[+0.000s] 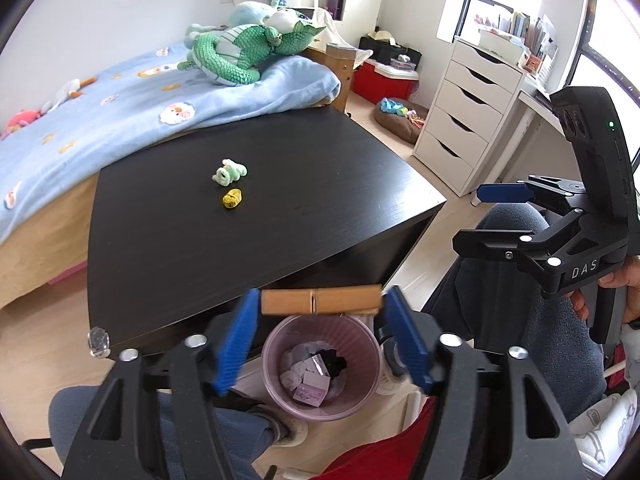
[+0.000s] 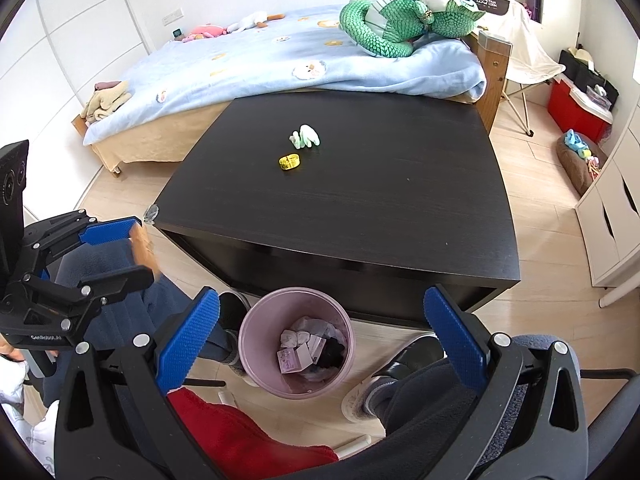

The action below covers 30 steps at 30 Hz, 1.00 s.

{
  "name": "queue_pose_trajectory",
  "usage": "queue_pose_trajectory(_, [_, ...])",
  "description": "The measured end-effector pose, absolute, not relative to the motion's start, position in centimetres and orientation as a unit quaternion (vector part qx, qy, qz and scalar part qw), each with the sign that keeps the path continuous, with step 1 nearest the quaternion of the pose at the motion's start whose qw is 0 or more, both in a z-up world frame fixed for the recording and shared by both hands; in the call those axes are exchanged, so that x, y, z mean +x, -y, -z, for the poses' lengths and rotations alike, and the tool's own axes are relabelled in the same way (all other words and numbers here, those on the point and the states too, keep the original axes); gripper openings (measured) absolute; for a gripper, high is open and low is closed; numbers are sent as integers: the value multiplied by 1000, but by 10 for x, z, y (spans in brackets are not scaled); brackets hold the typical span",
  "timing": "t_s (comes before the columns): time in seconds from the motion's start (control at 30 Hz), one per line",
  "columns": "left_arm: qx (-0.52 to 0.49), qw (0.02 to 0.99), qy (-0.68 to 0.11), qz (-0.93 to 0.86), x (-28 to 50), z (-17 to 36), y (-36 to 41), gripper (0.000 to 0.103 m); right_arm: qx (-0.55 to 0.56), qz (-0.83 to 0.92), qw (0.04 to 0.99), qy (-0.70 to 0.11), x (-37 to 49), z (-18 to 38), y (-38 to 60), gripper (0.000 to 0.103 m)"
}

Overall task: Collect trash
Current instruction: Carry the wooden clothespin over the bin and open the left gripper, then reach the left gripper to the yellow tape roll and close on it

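Observation:
My left gripper is shut on a tan box-shaped wrapper, held end to end between its blue pads, right above the pink trash bin. The bin stands on the floor at the front edge of the black table and holds crumpled paper and small cartons. My right gripper is open and empty, also over the bin. It shows at the right of the left wrist view; the left gripper with the wrapper shows at the left of the right wrist view. A yellow tape roll and a small green plush lie on the table.
A bed with a blue blanket and a green plush dragon lies behind the table. A white drawer unit stands at the right. The person's legs and shoes flank the bin.

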<state>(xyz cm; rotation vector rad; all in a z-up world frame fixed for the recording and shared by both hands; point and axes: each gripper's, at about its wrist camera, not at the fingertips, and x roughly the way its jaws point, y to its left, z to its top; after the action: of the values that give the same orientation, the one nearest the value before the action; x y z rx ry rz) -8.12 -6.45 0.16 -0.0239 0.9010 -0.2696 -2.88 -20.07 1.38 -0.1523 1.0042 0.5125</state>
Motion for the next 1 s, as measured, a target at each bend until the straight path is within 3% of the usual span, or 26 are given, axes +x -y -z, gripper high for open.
queue_pose_trajectory(0.03, [-15, 893, -430, 130, -81, -2, 65, 87, -72, -242, 843, -476, -29, -14, 201, 100])
queue_pose_trajectory(0.2, [-20, 895, -431, 113, -80, 2, 61, 95, -72, -240, 842, -478, -29, -12, 201, 100])
queue_pose_trajectory(1.0, [-31, 902, -425, 68, -66, 6, 39, 95, -74, -248, 841, -475, -11, -9, 190, 100])
